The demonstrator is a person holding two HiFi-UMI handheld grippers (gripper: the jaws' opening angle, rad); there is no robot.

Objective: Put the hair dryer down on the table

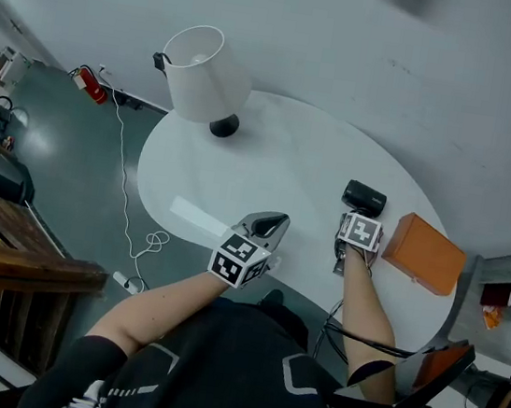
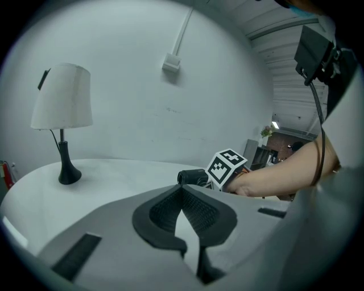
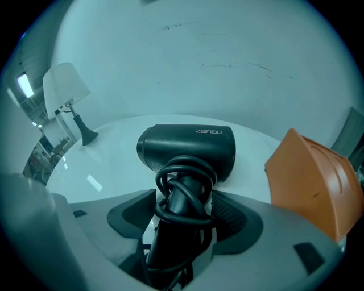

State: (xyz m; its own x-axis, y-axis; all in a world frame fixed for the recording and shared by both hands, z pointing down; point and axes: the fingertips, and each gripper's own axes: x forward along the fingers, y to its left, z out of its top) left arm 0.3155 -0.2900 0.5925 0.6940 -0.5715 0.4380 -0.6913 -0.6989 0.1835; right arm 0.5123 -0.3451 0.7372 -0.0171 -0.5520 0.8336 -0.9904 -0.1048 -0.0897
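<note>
**Item: hair dryer [image 3: 187,149].** Matt black plastic with a short, thick barrel. Its cord [image 3: 182,170], a glossy rubbery black, is wound in loops round the handle. It sits on the table [image 1: 272,154], just beside the orange box [image 3: 310,182] on the side away from the table's edge.

**Key relation.** The handle runs straight back from the barrel into the right gripper [image 3: 185,199], along the line the gripper points. The barrel lies crosswise to that line, one end toward the orange box. The right gripper is at the dryer, and the left gripper is farther from the box.

**Right gripper.** We find its jaws spread wide with the handle between them. A gap shows at one ribbed pad [image 3: 227,213] and more clearly at the other. We judge the grip released and the dryer's weight on the table, so drawing straight back along the handle should clear it.

**Left gripper [image 2: 183,190].** Its dark ribbed tips are closed together on nothing.

**Orange box.** Matt, with flat faces and hard edges.

**Table.** White, smooth, rounded and faintly glossy.

**Lamp [image 1: 203,73].** White fabric shade on a black base, well apart from the orange box, across the table.
</note>
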